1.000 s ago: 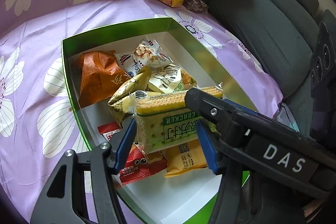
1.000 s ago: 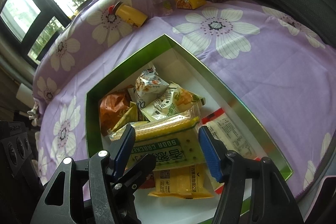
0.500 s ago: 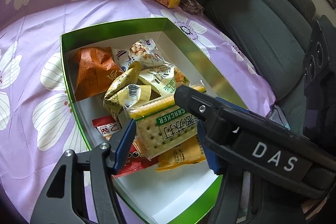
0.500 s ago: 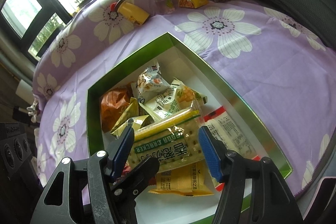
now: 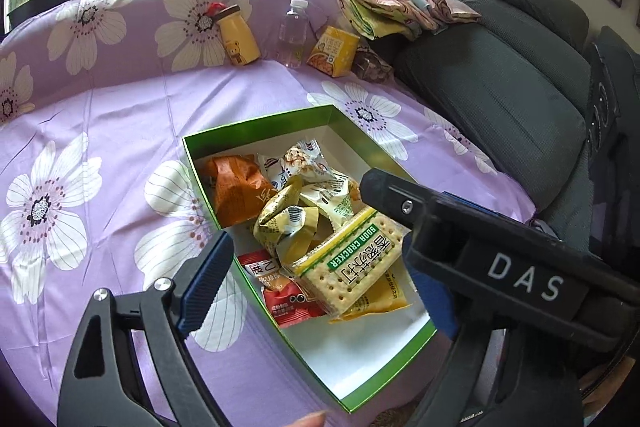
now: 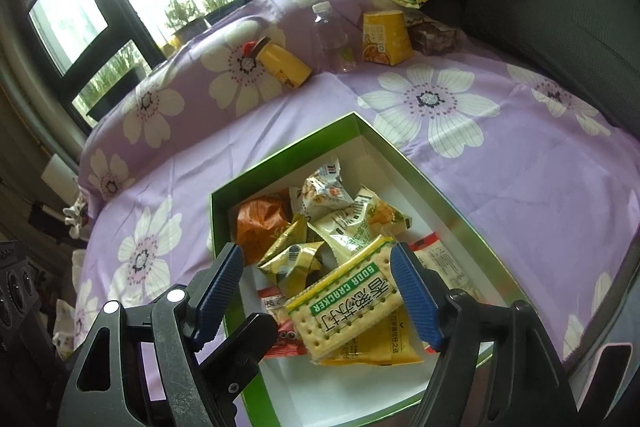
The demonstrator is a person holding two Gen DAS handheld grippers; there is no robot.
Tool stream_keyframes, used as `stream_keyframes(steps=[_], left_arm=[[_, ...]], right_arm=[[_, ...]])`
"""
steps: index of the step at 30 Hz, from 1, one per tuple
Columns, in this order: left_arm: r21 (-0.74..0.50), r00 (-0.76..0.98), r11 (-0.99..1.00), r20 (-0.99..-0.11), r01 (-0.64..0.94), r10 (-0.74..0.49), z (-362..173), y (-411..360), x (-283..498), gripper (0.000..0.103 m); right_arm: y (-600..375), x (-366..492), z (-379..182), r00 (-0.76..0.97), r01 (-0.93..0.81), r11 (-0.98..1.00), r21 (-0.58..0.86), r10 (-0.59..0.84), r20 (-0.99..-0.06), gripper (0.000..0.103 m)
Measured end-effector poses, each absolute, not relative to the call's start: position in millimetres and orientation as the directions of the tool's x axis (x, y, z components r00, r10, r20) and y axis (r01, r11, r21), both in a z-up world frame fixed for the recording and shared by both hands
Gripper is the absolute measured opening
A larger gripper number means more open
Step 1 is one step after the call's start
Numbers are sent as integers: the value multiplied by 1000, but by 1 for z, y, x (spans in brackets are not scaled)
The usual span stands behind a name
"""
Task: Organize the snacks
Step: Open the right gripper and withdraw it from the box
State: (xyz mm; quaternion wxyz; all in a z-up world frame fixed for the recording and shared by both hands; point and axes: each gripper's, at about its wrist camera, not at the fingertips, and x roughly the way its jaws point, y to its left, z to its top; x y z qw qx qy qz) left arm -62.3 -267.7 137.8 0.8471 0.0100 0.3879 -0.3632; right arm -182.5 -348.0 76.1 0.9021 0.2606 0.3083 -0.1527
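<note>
A green box [image 5: 256, 125] with a white inside sits on the purple flowered cloth and holds several snack packets. A soda cracker pack [image 5: 352, 265] lies on top of the pile, on an orange-yellow packet [image 5: 386, 301] and a red packet [image 5: 286, 297]. It also shows in the right wrist view [image 6: 346, 309], inside the box [image 6: 292, 147]. My left gripper [image 5: 320, 279] is open and empty above the box's near end. My right gripper [image 6: 316, 291] is open and empty, its blue pads [image 6: 414, 293] on either side above the pack. The right gripper's black body crosses the left wrist view.
A yellow bottle [image 5: 238, 37], a clear water bottle [image 5: 292, 35] and a yellow carton [image 5: 334, 51] stand at the far edge of the cloth. Folded cloths [image 5: 396, 3] lie on a dark grey sofa [image 5: 520, 79] to the right. Windows are behind.
The cracker pack was held between the jaws; now both grippers are wide open, have pulled back and up, and the pack lies in the box.
</note>
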Motion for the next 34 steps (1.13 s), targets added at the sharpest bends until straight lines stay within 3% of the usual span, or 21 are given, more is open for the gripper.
stream_keyframes(steps=[9, 34], left_arm=[[-263, 473, 760, -650, 595, -595, 150, -251, -73, 95], [-301, 451, 767, -666, 566, -594, 143, -230, -70, 99]], right_arm=[[-330, -192, 96, 789, 427, 844, 326, -172, -590, 87], [-318, -185, 92, 726, 494, 841, 222, -258, -637, 88]])
